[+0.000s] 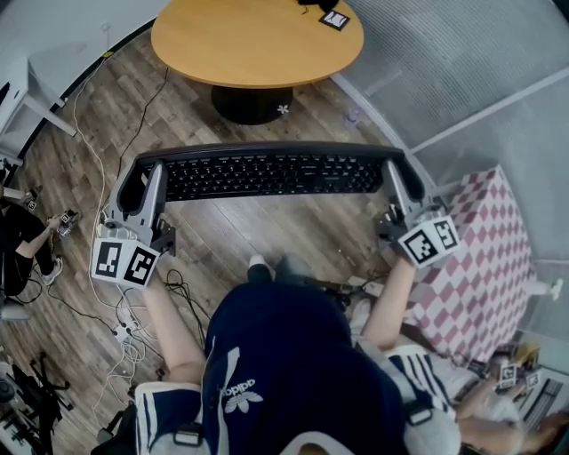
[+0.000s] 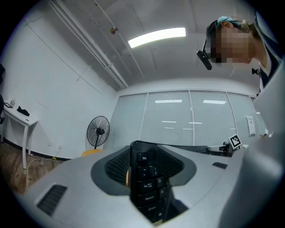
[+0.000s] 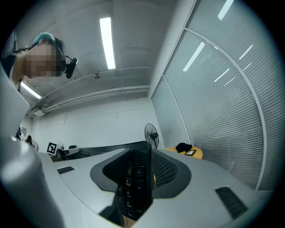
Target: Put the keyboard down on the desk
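A long black keyboard [image 1: 271, 173] hangs level in the air above the wooden floor, in front of the person. My left gripper [image 1: 147, 182] is shut on its left end and my right gripper [image 1: 397, 180] is shut on its right end. In the left gripper view the keyboard's end [image 2: 144, 180] is clamped between the grey jaws, keys facing right. The right gripper view shows the other end of the keyboard [image 3: 136, 178] pinched the same way. A round wooden desk [image 1: 222, 44] stands ahead, beyond the keyboard.
On the desk's far edge lie a small black marker card [image 1: 335, 19] and a dark object. Cables [image 1: 107, 133] run over the floor at left. A pink checkered box [image 1: 480, 258] stands at right. A standing fan [image 2: 98, 130] is by the wall.
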